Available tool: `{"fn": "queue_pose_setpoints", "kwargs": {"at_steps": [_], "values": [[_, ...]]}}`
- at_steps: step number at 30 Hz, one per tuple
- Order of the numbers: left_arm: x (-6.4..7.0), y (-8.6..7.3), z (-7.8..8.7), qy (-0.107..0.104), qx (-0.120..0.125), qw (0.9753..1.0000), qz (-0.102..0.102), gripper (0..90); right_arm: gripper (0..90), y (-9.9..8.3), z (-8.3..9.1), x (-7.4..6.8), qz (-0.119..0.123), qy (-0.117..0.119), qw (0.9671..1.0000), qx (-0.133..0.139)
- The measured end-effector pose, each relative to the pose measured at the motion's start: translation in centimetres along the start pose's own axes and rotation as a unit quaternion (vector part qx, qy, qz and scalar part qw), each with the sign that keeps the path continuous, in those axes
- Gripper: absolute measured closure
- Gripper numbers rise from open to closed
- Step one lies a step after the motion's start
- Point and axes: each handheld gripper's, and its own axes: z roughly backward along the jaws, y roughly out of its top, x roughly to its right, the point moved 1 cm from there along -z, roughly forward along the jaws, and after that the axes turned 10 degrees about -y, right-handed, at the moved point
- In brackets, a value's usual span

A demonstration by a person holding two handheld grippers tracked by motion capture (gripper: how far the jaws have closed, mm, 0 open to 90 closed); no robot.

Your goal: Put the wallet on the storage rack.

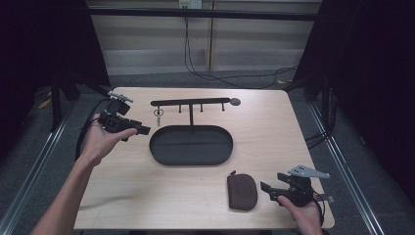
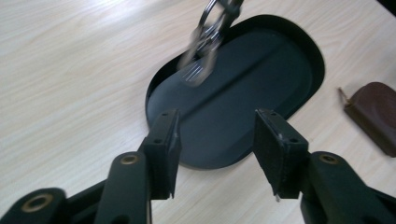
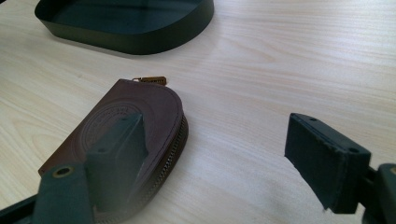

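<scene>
- Right gripper (image 1: 268, 188): jaws wide, holding nothing, low over the worktop (image 1: 274, 132). In the right gripper view (image 3: 210, 154) one jaw overlaps the pouch's near end and the other stands well off over bare wood, so the pouch is not yet between them.
- Pouch (image 1: 242, 191): brown, zipped, lying flat at about 9 o'clock from the right gripper and at 5 o'clock from the tray. Its zip pull (image 3: 149, 80) points toward the tray, as the right gripper view shows (image 3: 135, 116).
- Left gripper (image 1: 144, 130): jaws wide and empty, held up at about 9 o'clock from the tray. In its own view (image 2: 215, 135) the jaws frame the tray's near end, with the key ring hanging beyond them.
- Key ring (image 1: 158, 113): hangs from the rack's leftmost peg, blurred in the left gripper view (image 2: 205, 42), clear of the jaws.
- Tray (image 1: 191, 145): dark oval, empty, mid-worktop, at the foot of the rack (image 1: 191, 102).
- My reading is that the step in hand is reaching for the pouch. To do it well, shift the right gripper toward 9 o'clock until both jaws straddle the pouch's edge, tilt them low, then close on the zipped rim rather than pressing down on the flat face. Keep the left gripper clear of the keys.
</scene>
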Motion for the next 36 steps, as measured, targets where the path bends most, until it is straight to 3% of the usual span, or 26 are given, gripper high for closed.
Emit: {"fn": "queue_pose_setpoints", "kwargs": {"at_steps": [6, 9, 12, 15, 17, 19, 22, 24, 26, 32, 36], "values": [[-0.7, -2.8, 0.3, -0.006, 0.030, 0.9995, 0.009, 44.8, 20.5, 0.0, 0.0, 0.1, -0.003, 0.001, 1.0000, -0.001], [-0.7, -4.0, 0.3, 0.000, 0.042, 0.9991, 0.005, 42.0, 20.5, 0.0, 0.0, 0.1, 0.000, 0.001, 1.0000, -0.001], [-0.4, -5.1, 0.6, -0.009, 0.065, 0.9978, -0.002, 35.9, 20.5, 0.0, 0.0, 0.1, -0.002, 0.000, 1.0000, -0.001], [0.1, -6.2, 0.9, -0.002, 0.080, 0.9968, -0.006, 36.4, 20.5, 0.0, 0.0, 0.1, -0.002, 0.000, 1.0000, -0.001], [0.5, -7.0, 1.0, -0.009, 0.086, 0.9961, -0.016, 48.2, 20.5, 0.0, 0.0, 0.1, -0.002, 0.001, 1.0000, -0.001], [0.8, -7.7, 1.0, -0.015, 0.085, 0.9962, -0.008, 42.9, 20.3, 0.1, -0.1, 0.1, -0.005, 0.002, 1.0000, -0.002], [1.3, -8.6, 0.8, -0.006, 0.076, 0.9968, -0.021, 43.3, 20.0, 0.1, -0.2, 0.1, -0.007, 0.003, 1.0000, -0.006], [1.6, -9.2, 0.5, 0.004, 0.073, 0.9972, -0.013, 43.2, 20.0, 0.1, -0.2, 0.1, -0.006, 0.002, 1.0000, -0.005], [1.7, -10.0, 0.1, 0.013, 0.087, 0.9961, -0.006, 43.2, 19.8, 0.1, -0.1, 0.1, -0.008, 0.004, 0.9999, -0.005], [2.1, -12.1, -0.8, -0.002, 0.097, 0.9953, 0.009, 35.9, 17.7, 0.1, -0.3, 0.1, -0.004, 0.016, 0.9997, -0.018], [2.6, -13.2, -0.8, 0.000, 0.109, 0.9939, 0.017, 30.9, 15.7, 0.2, -0.4, -0.1, -0.001, 0.029, 0.9992, -0.028]]}}
